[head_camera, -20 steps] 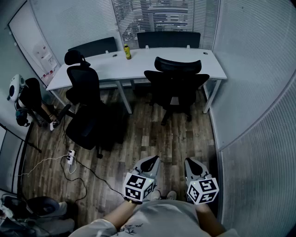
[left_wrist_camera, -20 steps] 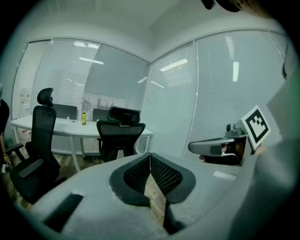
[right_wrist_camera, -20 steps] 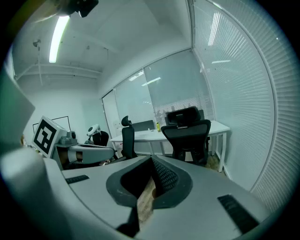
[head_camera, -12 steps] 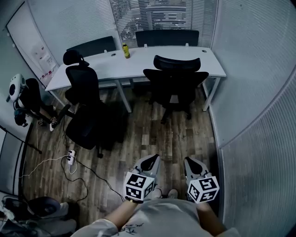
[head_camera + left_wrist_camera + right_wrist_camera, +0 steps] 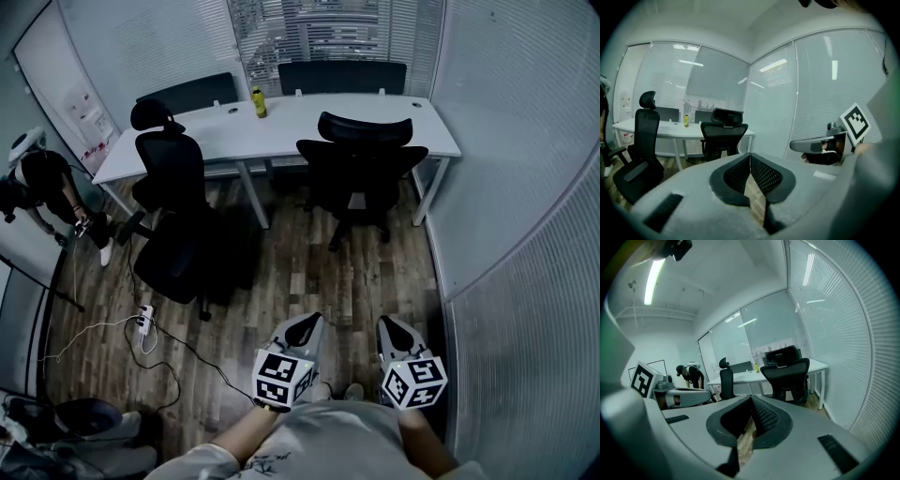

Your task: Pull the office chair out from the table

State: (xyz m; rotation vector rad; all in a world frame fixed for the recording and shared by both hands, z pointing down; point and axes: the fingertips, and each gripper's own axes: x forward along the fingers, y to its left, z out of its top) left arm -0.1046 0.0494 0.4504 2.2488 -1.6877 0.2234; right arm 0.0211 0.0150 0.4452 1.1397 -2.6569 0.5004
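Low in the frame, left gripper [image 5: 305, 326] and right gripper [image 5: 393, 328] — jaws clenched, nothing between them. The office chair [image 5: 362, 171] stands at upper centre, tucked against the white surface [image 5: 291, 127].

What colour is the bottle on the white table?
Yellow. The bottle shows best in the head view.

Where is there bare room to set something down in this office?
Most of the white table is bare, both sides of the yellow bottle. The wood floor between the left office chair and right office chair is open. The left side is crowded: cables, a power strip, a person.
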